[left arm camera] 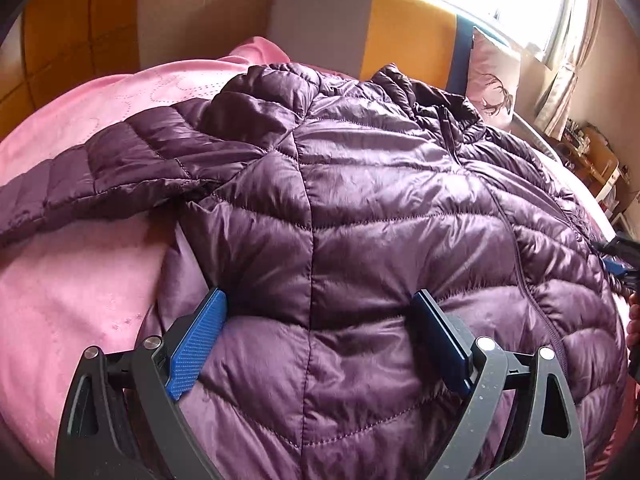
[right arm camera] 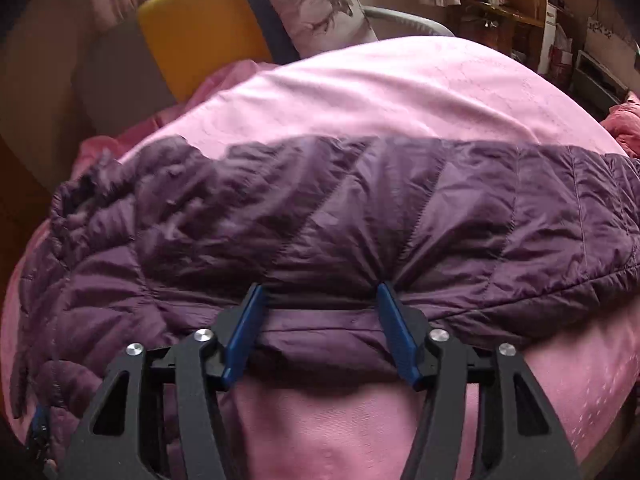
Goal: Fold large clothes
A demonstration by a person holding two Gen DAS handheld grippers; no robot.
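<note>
Since both grippers, left gripper (left arm camera: 320, 344) and right gripper (right arm camera: 320, 332), sit spread apart, pinch the puffy, slippery jacket's (left arm camera: 360, 200) hem just ahead.

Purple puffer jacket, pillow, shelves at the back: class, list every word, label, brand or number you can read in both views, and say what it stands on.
None can be read.
Purple puffer jacket: no label or brand shows.
Pillow: a deer drawing only, no words.
Shelves: items too small and blurred to read.
Left hand-held gripper and right hand-held gripper: no markings.
</note>
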